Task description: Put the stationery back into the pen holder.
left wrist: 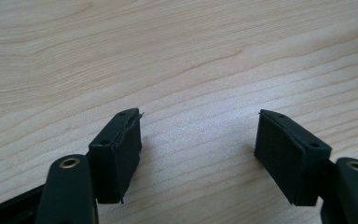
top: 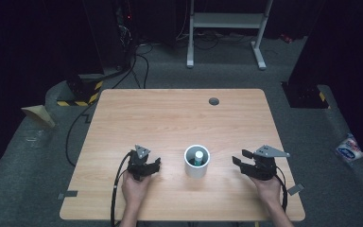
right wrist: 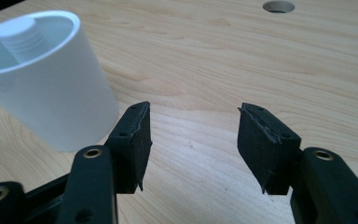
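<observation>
A white cylindrical cup (top: 197,161) stands upright near the front middle of the wooden table (top: 170,118), with a small white-capped bottle (top: 198,157) inside it. My left gripper (top: 157,164) rests to the cup's left, open, with bare wood between its pads (left wrist: 121,149). My right gripper (top: 239,157) sits to the cup's right, also open and holding nothing. In the right gripper view the cup (right wrist: 51,98) stands just left of the left pad (right wrist: 135,140), and the bottle's ribbed cap (right wrist: 21,37) shows inside it.
A round cable hole (top: 213,100) lies in the table's far side, seen too as the hole (right wrist: 278,6). Beyond the table stand a white metal frame (top: 227,28) and floor cables (top: 137,66). A white packet (top: 349,149) lies on the floor at right.
</observation>
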### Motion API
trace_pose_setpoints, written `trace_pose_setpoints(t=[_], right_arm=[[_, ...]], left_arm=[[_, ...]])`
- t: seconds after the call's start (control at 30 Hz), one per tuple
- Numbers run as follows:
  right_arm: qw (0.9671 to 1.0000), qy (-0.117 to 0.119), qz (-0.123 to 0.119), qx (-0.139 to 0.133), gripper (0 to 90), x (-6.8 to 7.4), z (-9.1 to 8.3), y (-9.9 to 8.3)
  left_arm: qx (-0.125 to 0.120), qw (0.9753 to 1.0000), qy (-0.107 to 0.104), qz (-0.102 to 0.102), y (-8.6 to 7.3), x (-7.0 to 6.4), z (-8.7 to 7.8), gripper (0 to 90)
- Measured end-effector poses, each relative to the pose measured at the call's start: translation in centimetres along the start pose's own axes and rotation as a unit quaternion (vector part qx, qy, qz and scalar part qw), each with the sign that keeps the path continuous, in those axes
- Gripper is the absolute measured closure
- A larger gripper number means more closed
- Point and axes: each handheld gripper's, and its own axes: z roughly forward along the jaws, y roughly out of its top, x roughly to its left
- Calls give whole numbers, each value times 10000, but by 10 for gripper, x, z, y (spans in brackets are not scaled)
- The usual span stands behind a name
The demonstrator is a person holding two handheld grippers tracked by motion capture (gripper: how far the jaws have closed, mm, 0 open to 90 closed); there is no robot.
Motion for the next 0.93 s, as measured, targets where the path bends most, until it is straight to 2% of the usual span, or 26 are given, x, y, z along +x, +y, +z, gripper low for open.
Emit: trace_pose_setpoints(t=[0.23,0.3,0.33,0.57,0.67,0.7,0.93], right_arm=[[9997,-125,21,209,443,-4,6,-8],[9993,-201,-48,321,443,-5,11,-12],[9989,-190,16,426,441,-6,15,-16],[9968,-327,62,725,438,-8,27,-27],[9947,-490,-157,888,428,-7,32,-32],[9937,-571,-313,911,426,-5,33,-32],[9937,-558,-300,922,412,-3,33,-32]], left_arm=[[1,10000,0,1,0,0,0,315],[2,10000,0,1,0,0,0,315],[2,10000,0,1,0,0,0,315],[4,10000,2,6,0,0,0,315],[1,10000,3,1,0,0,0,315],[2,10000,4,4,0,0,0,315],[0,10000,-16,12,0,-1,0,308]])
